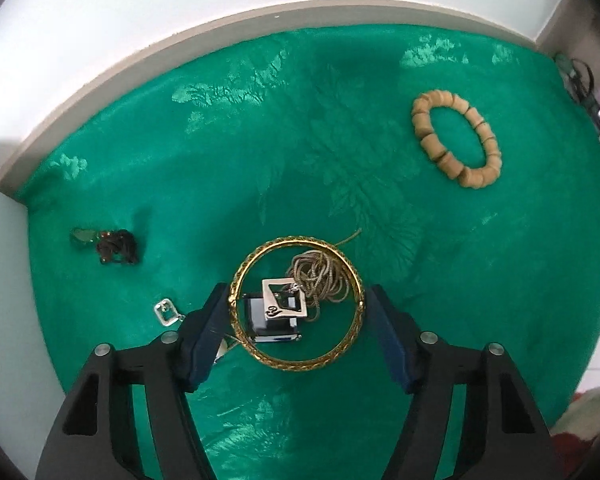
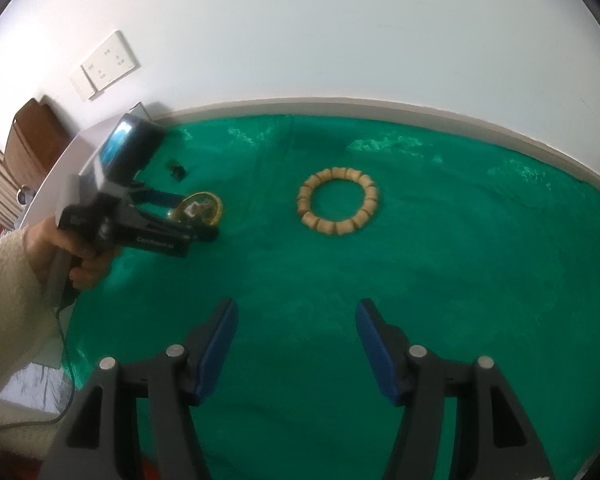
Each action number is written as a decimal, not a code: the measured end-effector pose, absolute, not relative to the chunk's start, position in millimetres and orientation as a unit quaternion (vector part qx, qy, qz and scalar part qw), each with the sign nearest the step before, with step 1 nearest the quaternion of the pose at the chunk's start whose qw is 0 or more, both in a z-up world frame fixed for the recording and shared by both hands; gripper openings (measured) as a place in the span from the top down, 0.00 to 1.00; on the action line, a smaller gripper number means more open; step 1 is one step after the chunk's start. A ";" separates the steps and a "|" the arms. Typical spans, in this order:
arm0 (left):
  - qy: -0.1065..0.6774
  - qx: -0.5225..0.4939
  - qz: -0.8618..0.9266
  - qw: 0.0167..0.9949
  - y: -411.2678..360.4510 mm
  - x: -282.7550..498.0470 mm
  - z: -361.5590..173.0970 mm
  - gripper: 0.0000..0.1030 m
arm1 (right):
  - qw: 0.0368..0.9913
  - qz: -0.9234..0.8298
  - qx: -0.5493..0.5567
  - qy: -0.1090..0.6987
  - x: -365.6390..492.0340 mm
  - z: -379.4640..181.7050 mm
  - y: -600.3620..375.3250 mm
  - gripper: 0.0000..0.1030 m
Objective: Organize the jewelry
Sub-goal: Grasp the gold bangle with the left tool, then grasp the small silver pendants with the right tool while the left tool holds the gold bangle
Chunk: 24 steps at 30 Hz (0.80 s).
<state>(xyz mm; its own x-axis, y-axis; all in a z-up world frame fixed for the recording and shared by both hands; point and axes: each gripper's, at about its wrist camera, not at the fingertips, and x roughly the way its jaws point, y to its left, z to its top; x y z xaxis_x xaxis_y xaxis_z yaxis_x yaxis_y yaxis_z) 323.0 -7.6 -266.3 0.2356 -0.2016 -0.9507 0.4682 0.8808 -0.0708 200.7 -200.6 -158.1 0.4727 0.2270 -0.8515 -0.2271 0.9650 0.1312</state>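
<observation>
My left gripper (image 1: 296, 316) clamps the gold filigree bangle (image 1: 296, 360); tangled chain (image 1: 320, 276) and square silver pendant (image 1: 284, 300) sit behind. Right gripper (image 2: 296, 332) spread, wooden bead bracelet (image 2: 339, 207) ahead.

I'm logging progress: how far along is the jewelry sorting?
Early. Nothing looks sorted: the wooden bead bracelet, dark trinket and small silver buckle lie scattered on the green cloth. In hand: the left gripper brackets the gold bangle, which rings a chain and pendant pile. The right gripper is open, empty.
</observation>
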 end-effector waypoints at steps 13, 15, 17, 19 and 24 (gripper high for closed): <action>0.519 0.010 -0.152 0.841 47.5 282.1 -200.0 0.33 | 0.853 0.140 0.002 0.504 217.9 -161.2 -205.3 0.39; 0.516 -0.008 -0.136 0.846 64.2 276.5 -191.9 0.32 | 0.845 0.151 0.001 0.513 225.0 -164.7 -202.2 0.39; 0.517 -0.023 -0.114 0.848 82.5 261.9 -186.3 0.32 | 0.835 0.172 0.001 0.522 233.8 -169.0 -192.8 0.39; 0.523 -0.039 -0.092 0.847 99.1 245.2 -184.9 0.33 | 0.825 0.205 0.006 0.527 244.3 -174.1 -176.9 0.39; 0.532 -0.070 -0.059 0.841 122.8 212.7 -192.8 0.32 | 0.808 0.278 0.017 0.520 277.3 -189.4 -126.3 0.39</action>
<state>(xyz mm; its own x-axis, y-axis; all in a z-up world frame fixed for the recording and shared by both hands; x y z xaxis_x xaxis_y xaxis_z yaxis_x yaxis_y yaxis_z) 212.7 122.8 -192.8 0.4260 -0.1735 -0.8879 0.0240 0.9833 -0.1806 277.3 -126.3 -189.4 0.3047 0.4662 -0.8305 -0.4303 0.8453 0.3166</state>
